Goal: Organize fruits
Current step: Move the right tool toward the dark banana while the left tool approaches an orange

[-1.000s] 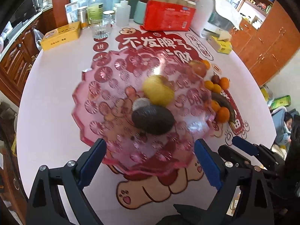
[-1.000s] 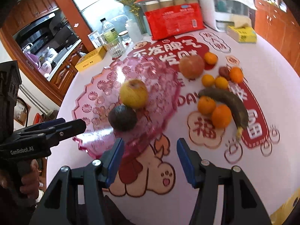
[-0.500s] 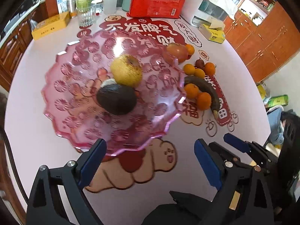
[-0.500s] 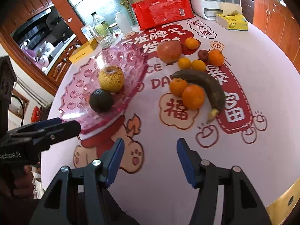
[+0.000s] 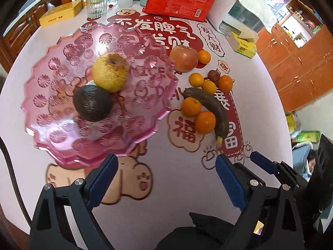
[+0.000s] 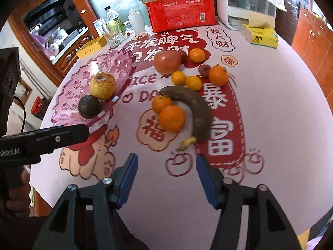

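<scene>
Pink glass dish (image 5: 62, 95) already keeps two fruits, while the oranges (image 6: 171, 117) wait loose on the bench (image 6: 270, 104) ahead of both empty, open hand-held grippers: left hand-held gripper (image 5: 166, 177), right hand-held gripper (image 6: 166, 173).

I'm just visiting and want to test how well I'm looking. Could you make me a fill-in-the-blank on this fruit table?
1. The pink glass dish holds ____ fruits.
2. The dark overripe banana lies on the ____, not in the dish.
3. Both the left gripper and the right gripper are holding ____.
4. The pack of paper cups at the back is coloured ____.

Answers: two; table; nothing; red
</scene>
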